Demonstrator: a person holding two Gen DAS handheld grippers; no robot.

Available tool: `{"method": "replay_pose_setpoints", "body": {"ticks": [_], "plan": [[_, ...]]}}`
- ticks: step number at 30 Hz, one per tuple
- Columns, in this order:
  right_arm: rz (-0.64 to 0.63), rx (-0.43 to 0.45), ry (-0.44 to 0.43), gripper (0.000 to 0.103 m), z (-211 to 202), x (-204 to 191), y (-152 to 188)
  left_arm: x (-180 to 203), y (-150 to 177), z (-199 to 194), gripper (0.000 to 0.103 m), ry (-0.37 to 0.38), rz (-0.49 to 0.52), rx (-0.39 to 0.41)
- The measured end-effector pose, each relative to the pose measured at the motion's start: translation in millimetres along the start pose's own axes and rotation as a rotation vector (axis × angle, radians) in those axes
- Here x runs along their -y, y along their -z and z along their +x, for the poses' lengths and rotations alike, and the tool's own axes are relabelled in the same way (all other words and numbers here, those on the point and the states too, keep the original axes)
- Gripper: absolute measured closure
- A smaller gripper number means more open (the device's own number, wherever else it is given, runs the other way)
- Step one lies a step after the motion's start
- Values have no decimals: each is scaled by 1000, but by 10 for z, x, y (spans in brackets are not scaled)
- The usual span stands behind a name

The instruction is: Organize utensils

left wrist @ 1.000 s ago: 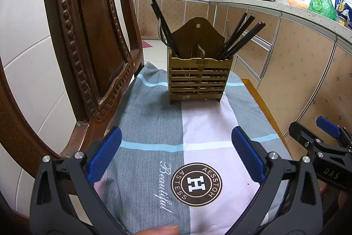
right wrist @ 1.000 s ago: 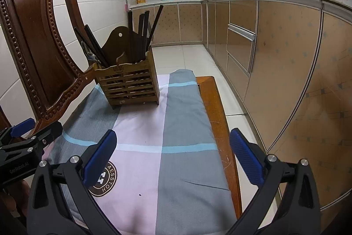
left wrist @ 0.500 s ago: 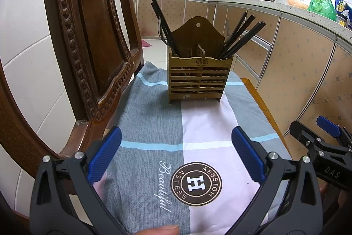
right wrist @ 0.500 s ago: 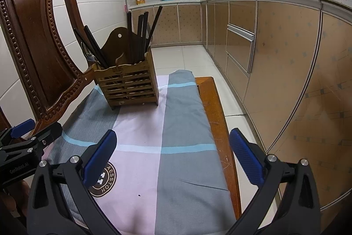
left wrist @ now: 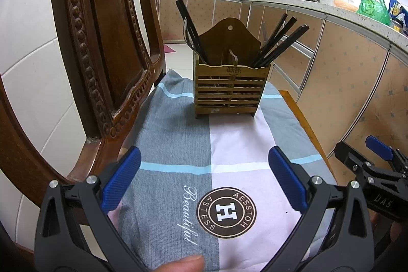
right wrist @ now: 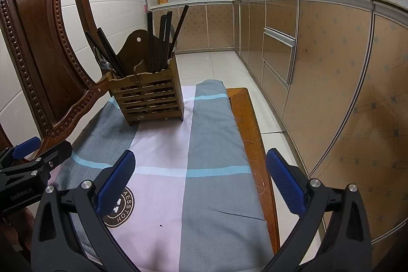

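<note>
Chopsticks [left wrist: 279,41], dark, slim, probably light, stiff and slippery, upright in slatted wooden holder [left wrist: 230,91] at frame centre; best pinched mid-shaft; left gripper [left wrist: 204,180] and right gripper [right wrist: 200,180] both spread, empty.

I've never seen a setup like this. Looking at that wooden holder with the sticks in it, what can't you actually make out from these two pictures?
- Lower ends of the black chopsticks: both views, hidden behind the wooden holder slats.
- Metal utensil at the holder's left: its type is unclear, mostly screened by chopsticks.
- Holder's rear side: both views, blocked by its tall back panel.
- Cloth near edge: cut off by the frame and both open tools, left tool, right tool.
</note>
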State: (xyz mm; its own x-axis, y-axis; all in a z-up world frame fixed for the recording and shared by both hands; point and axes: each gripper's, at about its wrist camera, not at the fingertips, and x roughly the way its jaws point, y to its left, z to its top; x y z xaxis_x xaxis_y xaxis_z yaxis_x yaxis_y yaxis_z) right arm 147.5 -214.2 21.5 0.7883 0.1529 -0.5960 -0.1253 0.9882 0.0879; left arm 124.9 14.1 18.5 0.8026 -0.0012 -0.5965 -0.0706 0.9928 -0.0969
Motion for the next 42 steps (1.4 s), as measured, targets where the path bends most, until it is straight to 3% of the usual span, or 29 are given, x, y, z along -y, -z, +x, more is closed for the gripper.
{"method": "replay_pose_setpoints", "body": {"ticks": [42], "plan": [[-2,-2,-3,3,-1,-10,8,10,0,17,4,4,2,0]]}}
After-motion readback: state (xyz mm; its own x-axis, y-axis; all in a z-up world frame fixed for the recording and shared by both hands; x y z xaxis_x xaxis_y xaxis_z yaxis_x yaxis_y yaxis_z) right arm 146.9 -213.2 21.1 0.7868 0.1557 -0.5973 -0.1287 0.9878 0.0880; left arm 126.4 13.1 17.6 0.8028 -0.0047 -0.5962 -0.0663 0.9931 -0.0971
